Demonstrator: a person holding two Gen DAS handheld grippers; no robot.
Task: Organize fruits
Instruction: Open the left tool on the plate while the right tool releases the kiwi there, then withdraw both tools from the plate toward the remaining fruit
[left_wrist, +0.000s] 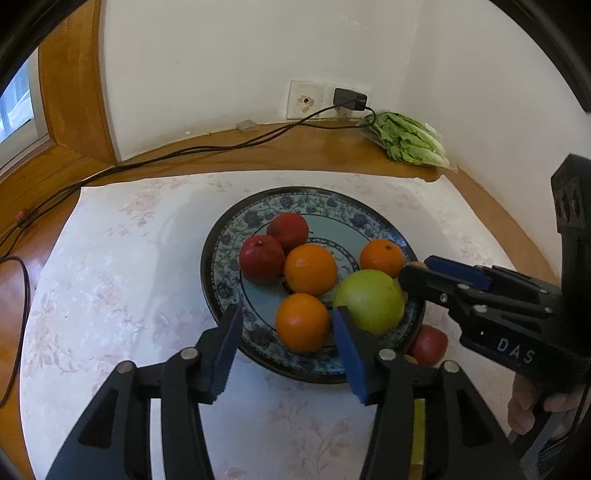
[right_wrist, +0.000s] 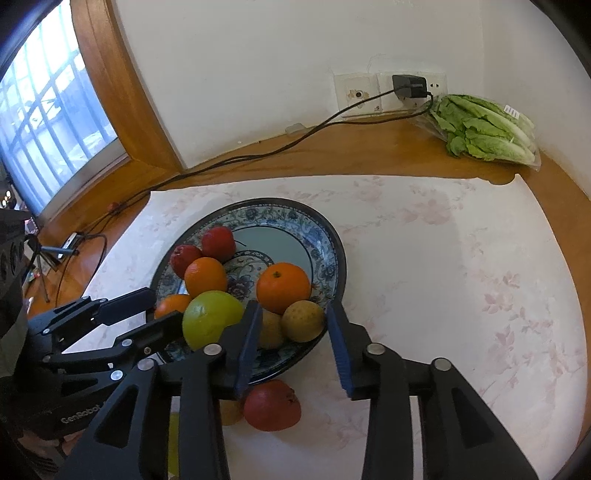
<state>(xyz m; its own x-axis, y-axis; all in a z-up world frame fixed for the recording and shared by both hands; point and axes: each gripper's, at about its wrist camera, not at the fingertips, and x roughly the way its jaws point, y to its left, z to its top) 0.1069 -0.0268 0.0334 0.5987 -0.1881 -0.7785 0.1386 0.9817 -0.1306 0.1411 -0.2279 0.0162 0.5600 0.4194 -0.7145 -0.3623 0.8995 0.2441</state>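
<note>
1. Your left gripper (left_wrist: 286, 334) is hovering released over the near rim of the plate (left_wrist: 225, 258), its blue pads standing wide apart on either side of the nearest orange (left_wrist: 302, 322), touching nothing.
2. Your right gripper (right_wrist: 291, 341) is also hanging released, its fingers spread above the near edge of the plate (right_wrist: 332, 254), with a brownish pear (right_wrist: 303, 320) showing between them.
3. The plate is sitting on the floral cloth (left_wrist: 110, 295) covering the worktop (left_wrist: 295, 155).
4. The plate is carrying two red apples (left_wrist: 261, 258), three oranges, a large green apple (left_wrist: 369, 300) and the pear; a second yellowish fruit is lying just beside the pear, partly hidden by your right gripper's finger.
5. The green apple is resting at the plate's edge, touching the nearest orange.
6. One more red apple (right_wrist: 271, 406) is lying on the cloth just outside the plate's rim, under your right gripper, with a yellowish fruit (right_wrist: 231, 413) just beside it, mostly hidden.
7. A bag of lettuce (right_wrist: 484, 129) is lying on the bare wood by the wall, well apart from the plate, near a plugged-in charger (right_wrist: 408, 85).
</note>
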